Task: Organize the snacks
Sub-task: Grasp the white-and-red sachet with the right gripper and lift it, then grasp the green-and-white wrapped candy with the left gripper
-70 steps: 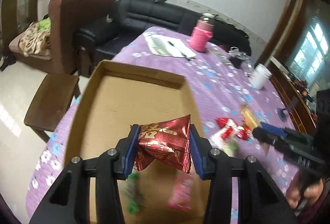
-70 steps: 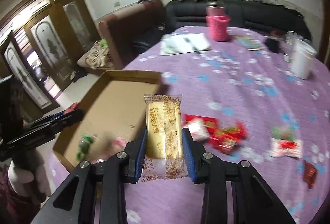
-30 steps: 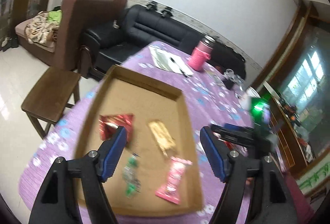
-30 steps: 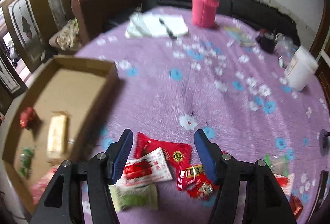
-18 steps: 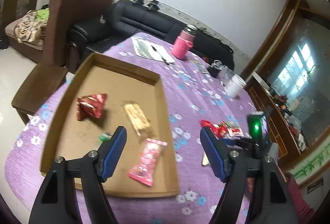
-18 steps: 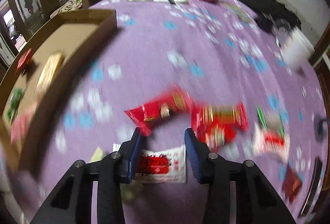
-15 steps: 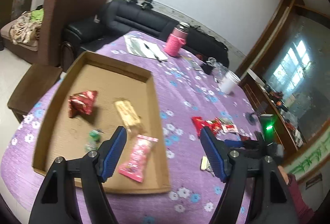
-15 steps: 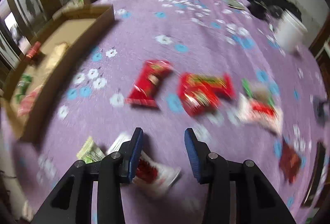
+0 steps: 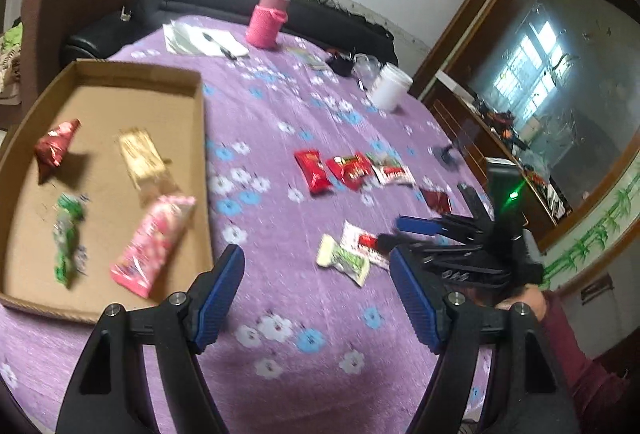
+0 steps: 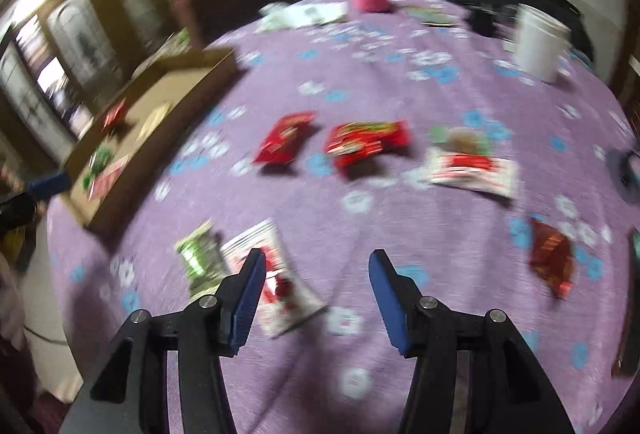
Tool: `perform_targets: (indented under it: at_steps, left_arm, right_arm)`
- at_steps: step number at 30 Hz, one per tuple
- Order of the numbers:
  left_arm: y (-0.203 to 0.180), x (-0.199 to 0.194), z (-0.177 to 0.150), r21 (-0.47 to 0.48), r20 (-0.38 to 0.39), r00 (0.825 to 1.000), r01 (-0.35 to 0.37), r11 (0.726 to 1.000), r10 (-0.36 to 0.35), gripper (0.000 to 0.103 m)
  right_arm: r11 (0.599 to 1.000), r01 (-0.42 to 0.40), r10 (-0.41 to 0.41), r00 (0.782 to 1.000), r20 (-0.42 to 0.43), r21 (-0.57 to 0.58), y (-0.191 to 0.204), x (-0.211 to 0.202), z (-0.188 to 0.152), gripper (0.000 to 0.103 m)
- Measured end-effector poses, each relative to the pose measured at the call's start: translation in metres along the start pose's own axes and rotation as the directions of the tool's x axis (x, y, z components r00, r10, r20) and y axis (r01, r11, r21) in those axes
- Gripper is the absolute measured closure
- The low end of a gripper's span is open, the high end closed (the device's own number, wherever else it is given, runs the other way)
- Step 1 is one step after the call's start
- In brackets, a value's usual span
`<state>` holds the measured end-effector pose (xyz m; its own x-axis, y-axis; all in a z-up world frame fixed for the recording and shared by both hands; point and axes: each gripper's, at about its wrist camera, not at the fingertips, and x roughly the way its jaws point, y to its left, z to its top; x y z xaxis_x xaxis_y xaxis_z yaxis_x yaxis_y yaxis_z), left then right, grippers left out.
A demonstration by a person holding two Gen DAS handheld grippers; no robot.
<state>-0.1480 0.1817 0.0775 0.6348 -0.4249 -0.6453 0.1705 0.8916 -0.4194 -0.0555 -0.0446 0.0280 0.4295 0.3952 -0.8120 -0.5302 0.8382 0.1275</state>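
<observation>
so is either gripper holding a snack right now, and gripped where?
Nothing is held. The left gripper is open over bare tablecloth. The right gripper has just been opening, with only cloth between its jaws; the white-and-red packet lies by its left finger.

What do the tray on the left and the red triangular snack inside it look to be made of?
Tray: looks like plain corrugated cardboard, matte brown, with folded-up low walls and raw edges. Red triangular snack: probably metallised foil or plastic film, since it is glossy and creased with bright glints; blur leaves the exact film open.

The right gripper had just been widening, empty, over the purple tablecloth — a blurred, seemingly white-and-red packet beside its left finger
</observation>
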Motion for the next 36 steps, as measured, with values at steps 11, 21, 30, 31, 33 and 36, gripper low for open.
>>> perform_targets:
  at_steps: [11,21,30,31,33,36]
  left_arm:
    - [-0.037,0.038,-0.008,0.08,-0.093,0.996,-0.006,0.997,0.013,0.029]
    - [-0.063,0.106,-0.013,0.189,-0.162,0.975,-0.122,0.974,0.154,0.031]
    - [-0.066,0.111,-0.019,0.26,-0.121,0.964,-0.199,0.945,0.236,0.084]
    - [-0.064,0.106,-0.018,0.246,-0.115,0.967,-0.193,0.95,0.226,0.084]
    - [-0.059,0.095,-0.014,0.214,-0.097,0.974,-0.179,0.96,0.203,0.084]
    - [-0.049,0.074,-0.009,0.175,-0.058,0.981,-0.174,0.969,0.187,0.084]
  right_arm:
    - [0.987,0.089,-0.085,0.996,0.031,-0.132,0.031,0.023,-0.006,0.066]
    - [0.989,0.107,-0.114,0.991,0.067,0.106,-0.034,0.007,-0.01,0.067]
    - [0.986,0.129,-0.137,0.987,0.081,0.101,-0.028,0.009,-0.011,0.067]
    - [0.987,0.125,-0.134,0.987,0.083,0.105,-0.028,0.009,-0.011,0.067]
    - [0.987,0.112,-0.123,0.989,0.088,0.114,-0.028,0.008,-0.011,0.067]
    - [0.987,0.109,-0.122,0.987,0.103,0.121,-0.025,0.002,-0.011,0.067]
